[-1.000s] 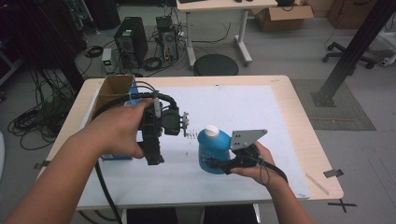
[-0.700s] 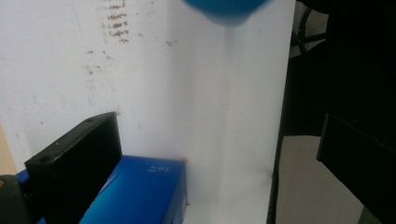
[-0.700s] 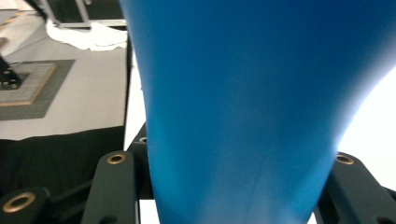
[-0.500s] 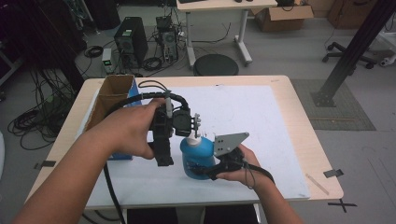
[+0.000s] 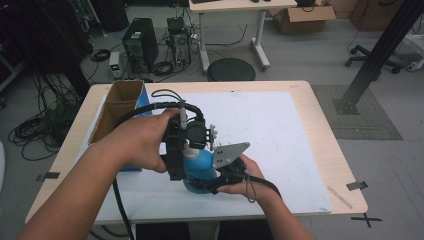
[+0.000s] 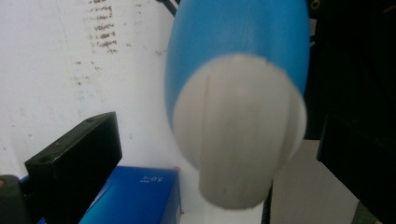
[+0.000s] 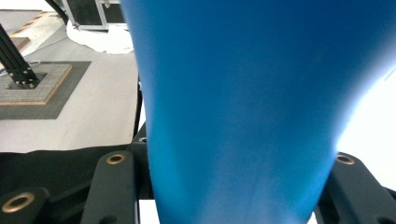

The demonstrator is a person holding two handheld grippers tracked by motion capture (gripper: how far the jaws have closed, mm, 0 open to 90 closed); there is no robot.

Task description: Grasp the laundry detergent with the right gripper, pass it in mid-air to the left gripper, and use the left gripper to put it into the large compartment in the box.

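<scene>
Since 1 second earlier, the right tool point(image 5: 202, 184) had carried the blue bottle point(image 5: 199, 166) leftward, toward the cardboard box point(image 5: 116, 107) on the tabletop point(image 5: 300, 145). It stayed clamped on the bottle's body, probably steadying it. Over the bottle's white cap point(image 6: 238, 135), the left tool point(image 5: 175, 170) stood open, apparently ready to unscrew it.

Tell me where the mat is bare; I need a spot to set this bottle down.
The white mat is bare across its right half and far edge. It is crowded at the left, by the cardboard box and both grippers around the blue bottle.
</scene>
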